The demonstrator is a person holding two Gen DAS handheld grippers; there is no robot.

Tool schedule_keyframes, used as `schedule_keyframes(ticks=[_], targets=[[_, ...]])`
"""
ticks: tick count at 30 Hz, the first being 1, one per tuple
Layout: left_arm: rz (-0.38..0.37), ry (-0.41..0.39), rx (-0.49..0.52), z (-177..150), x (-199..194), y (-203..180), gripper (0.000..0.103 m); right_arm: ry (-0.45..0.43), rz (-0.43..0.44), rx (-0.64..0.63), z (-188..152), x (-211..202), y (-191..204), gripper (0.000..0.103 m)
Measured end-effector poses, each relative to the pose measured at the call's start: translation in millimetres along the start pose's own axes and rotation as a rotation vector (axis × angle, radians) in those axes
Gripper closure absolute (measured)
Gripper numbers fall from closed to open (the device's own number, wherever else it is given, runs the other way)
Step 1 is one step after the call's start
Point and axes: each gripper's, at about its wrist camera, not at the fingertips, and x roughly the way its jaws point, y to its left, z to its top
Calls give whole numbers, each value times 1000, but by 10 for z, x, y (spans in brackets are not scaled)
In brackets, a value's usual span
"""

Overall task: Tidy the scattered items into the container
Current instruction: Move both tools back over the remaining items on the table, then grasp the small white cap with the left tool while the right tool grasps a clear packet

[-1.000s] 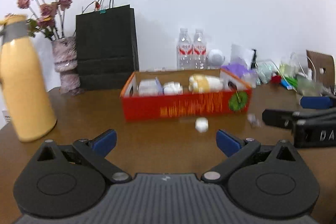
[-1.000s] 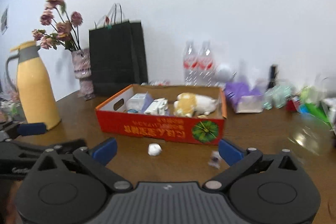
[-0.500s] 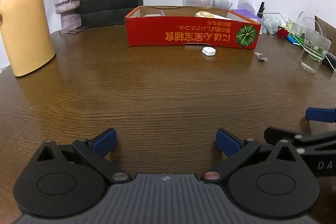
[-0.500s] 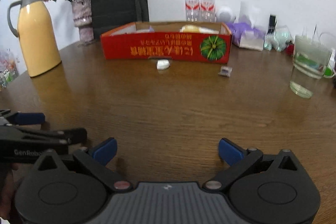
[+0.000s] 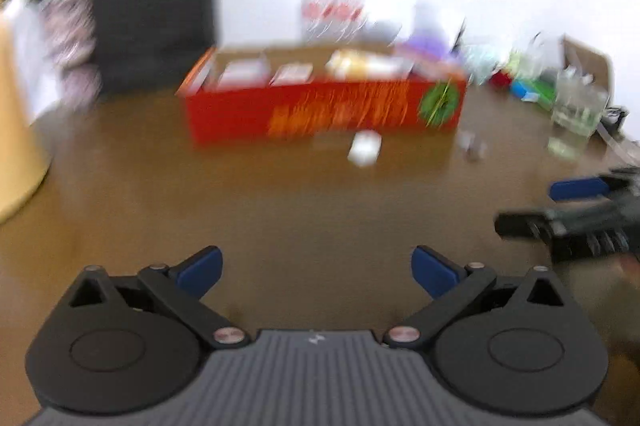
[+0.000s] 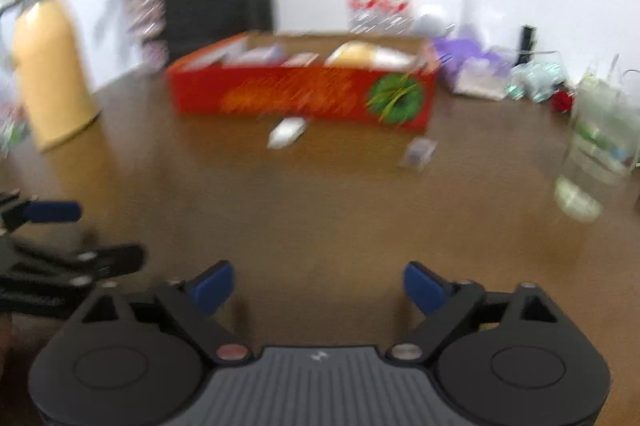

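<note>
A red cardboard box (image 5: 324, 108) (image 6: 300, 94) with several items inside stands at the far middle of the brown table. A small white item (image 5: 364, 148) (image 6: 286, 132) lies just in front of it. A small grey packet (image 5: 472, 148) (image 6: 418, 152) lies to its right. My left gripper (image 5: 316, 272) is open and empty, well short of them; it also shows at the left edge of the right wrist view (image 6: 52, 226). My right gripper (image 6: 318, 286) is open and empty; it also shows at the right edge of the left wrist view (image 5: 576, 206). Both views are blurred.
A yellow thermos (image 6: 50, 74) stands at the left, with a flower vase (image 6: 148, 14) and a black paper bag (image 5: 154, 10) behind. A glass of water (image 6: 596, 146) (image 5: 576, 110) stands at the right. Water bottles (image 6: 378, 0) and clutter line the back.
Both grippers have risen and moved toward the box, so the box tops and its contents show again. Both stay open and empty.
</note>
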Motion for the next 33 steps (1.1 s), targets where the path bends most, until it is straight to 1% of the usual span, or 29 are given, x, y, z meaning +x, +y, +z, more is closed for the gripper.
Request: schedule_keyframes(ticks=[1, 2, 3, 4, 5, 7, 9, 10, 11, 12, 13, 14, 15, 17, 20, 25, 28, 30, 33], targets=[[-39, 13, 51, 139, 149, -1, 6, -21, -21, 6, 126, 112, -97, 14], [-68, 22, 93, 256, 284, -8, 13, -22, -44, 14, 230, 236, -174, 18], [-106, 27, 128, 350, 419, -14, 16, -8, -70, 25, 326, 373, -239, 29], [-145, 32, 156, 429, 565, -13, 19, 4, -81, 38, 409, 503, -301, 34], [-167, 39, 170, 483, 696, -12, 21, 11, -78, 49, 475, 622, -359, 39], [-185, 39, 162, 557, 938, 27, 21, 22, -58, 69, 542, 797, -451, 40], [-202, 55, 143, 611, 1097, 59, 21, 40, -61, 73, 564, 923, -496, 41], [-218, 62, 134, 630, 1158, 85, 23, 29, -62, 65, 557, 948, -503, 43], [-233, 70, 133, 644, 1209, 99, 34, 23, -62, 54, 550, 960, -502, 47], [-241, 77, 136, 634, 1244, 88, 42, 19, -64, 46, 534, 960, -504, 54], [-229, 68, 143, 627, 1251, 89, 52, 12, -67, 42, 522, 951, -514, 58], [-223, 61, 154, 619, 1247, 97, 56, 3, -66, 43, 514, 944, -517, 68], [-232, 57, 161, 618, 1256, 98, 58, -5, -63, 46, 513, 946, -519, 73], [-233, 51, 155, 609, 1244, 124, 74, -18, -56, 39, 492, 939, -501, 74], [-205, 55, 155, 607, 1199, 116, 74, -26, -28, 7, 466, 923, -436, 84], [-127, 60, 118, 558, 1075, 85, 75, -26, 16, -31, 443, 878, -308, 85], [-76, 47, 65, 485, 905, 109, 75, -35, 30, -45, 433, 822, -250, 91], [-33, 31, 32, 424, 764, 118, 75, -45, 37, -51, 433, 788, -217, 98], [15, 1, -21, 323, 494, 104, 75, -45, 45, -56, 419, 754, -164, 99]])
